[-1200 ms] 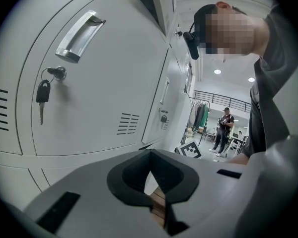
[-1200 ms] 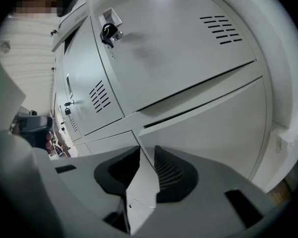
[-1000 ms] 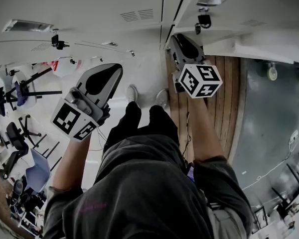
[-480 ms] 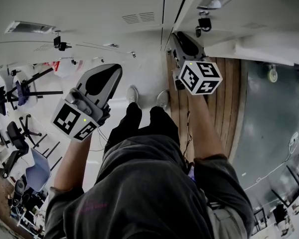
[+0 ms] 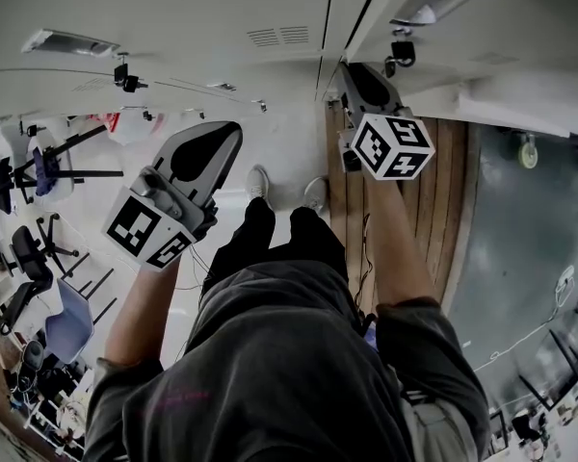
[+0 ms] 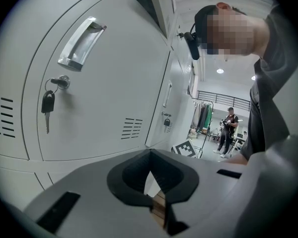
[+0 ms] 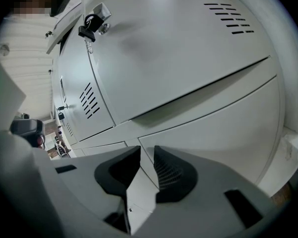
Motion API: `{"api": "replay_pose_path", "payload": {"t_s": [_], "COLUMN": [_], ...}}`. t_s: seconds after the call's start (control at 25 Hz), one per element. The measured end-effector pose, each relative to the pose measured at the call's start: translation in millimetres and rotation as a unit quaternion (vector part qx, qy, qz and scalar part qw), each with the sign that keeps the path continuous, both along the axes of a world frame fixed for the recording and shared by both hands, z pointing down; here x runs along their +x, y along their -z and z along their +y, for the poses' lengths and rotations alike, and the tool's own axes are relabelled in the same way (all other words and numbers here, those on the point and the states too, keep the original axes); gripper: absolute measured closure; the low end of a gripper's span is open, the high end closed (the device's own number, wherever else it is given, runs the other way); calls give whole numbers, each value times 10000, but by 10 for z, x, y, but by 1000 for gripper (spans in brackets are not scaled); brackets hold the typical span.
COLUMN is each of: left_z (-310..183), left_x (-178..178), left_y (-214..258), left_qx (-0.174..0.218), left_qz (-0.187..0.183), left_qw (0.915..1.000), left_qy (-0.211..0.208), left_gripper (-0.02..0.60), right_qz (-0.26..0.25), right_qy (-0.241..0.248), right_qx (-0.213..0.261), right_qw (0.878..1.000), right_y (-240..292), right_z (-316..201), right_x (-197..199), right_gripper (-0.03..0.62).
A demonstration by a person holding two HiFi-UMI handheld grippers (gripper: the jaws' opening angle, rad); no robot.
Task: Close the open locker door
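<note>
One left claw [image 6: 150, 151], tips together; one right claw [image 7: 147, 150] slightly apart, closing, empty, before grey lockers [image 7: 188, 58].

Locker doors [image 6: 104, 83] close ahead

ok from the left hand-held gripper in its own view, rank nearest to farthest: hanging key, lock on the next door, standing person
1. hanging key, left, on the nearest door
2. lock, centre, on the next door along
3. standing person, right, far back in the room
</note>
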State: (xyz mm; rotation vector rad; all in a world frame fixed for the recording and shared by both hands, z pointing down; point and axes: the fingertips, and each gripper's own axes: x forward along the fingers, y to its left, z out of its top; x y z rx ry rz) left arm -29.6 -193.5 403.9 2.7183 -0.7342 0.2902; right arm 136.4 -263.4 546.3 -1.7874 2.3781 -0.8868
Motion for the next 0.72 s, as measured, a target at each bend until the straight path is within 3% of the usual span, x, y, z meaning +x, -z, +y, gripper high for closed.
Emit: {"api": "replay_pose_path", "payload": {"t_s": [0.24, 0.72], "left_z": [62, 289], "left_x": [18, 86], "left_y": [60, 192], "left_qx": [81, 290], "left_qz": [-24, 115], "left_qw": [9999, 9992], "left_qy": [81, 239], "left_gripper": [568, 568], "right_qz": [-38, 117], "right_qy": [113, 618], "right_qx": [20, 203], "right_qw": [9999, 9978], "right_y": [27, 439], "right_z": [47, 609], "right_x": [-25, -237], "right_gripper": [502, 510]}}
